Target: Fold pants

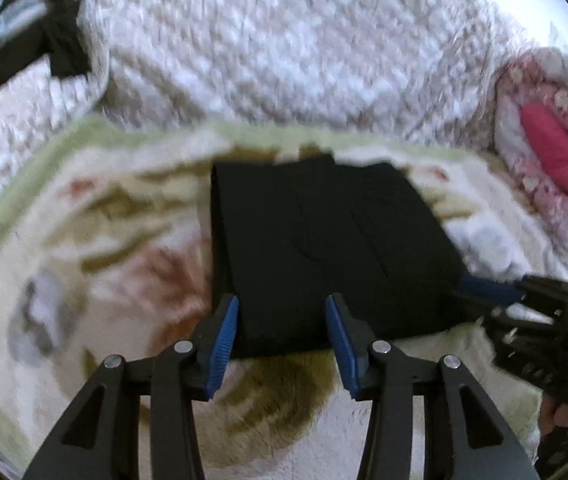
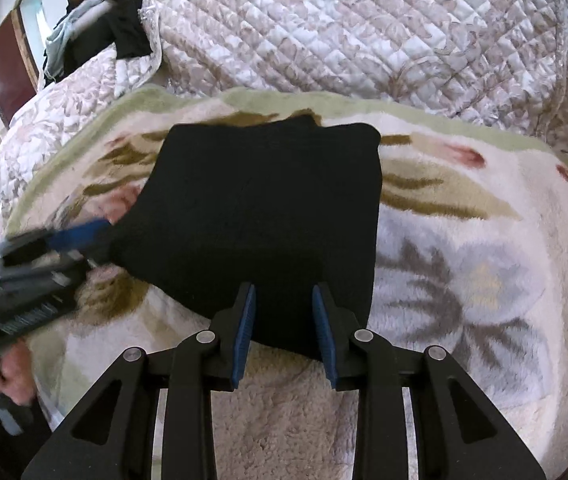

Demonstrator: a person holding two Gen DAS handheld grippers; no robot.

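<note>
Both grippers are seen with jaws apart over the near edge of the pants point(image 2: 268, 216): left gripper point(image 1: 282, 304) and right gripper point(image 2: 283, 294) each straddle black cloth, pads not pressing. Pants are laid folded into a squarish block on a floral blanket point(image 2: 464, 264), whose pile is left bare on every side. Beyond the blanket's green border, a quilt point(image 2: 364, 32) is heaped.

A soft blanket point(image 2: 464, 264) with big flowers and a green edge covered the bed. The black pants point(image 2: 268, 216), folded into a flat square, lay on it near the middle. A white quilt point(image 2: 364, 32) sat bunched up past them, toward 12 o'clock.
</note>
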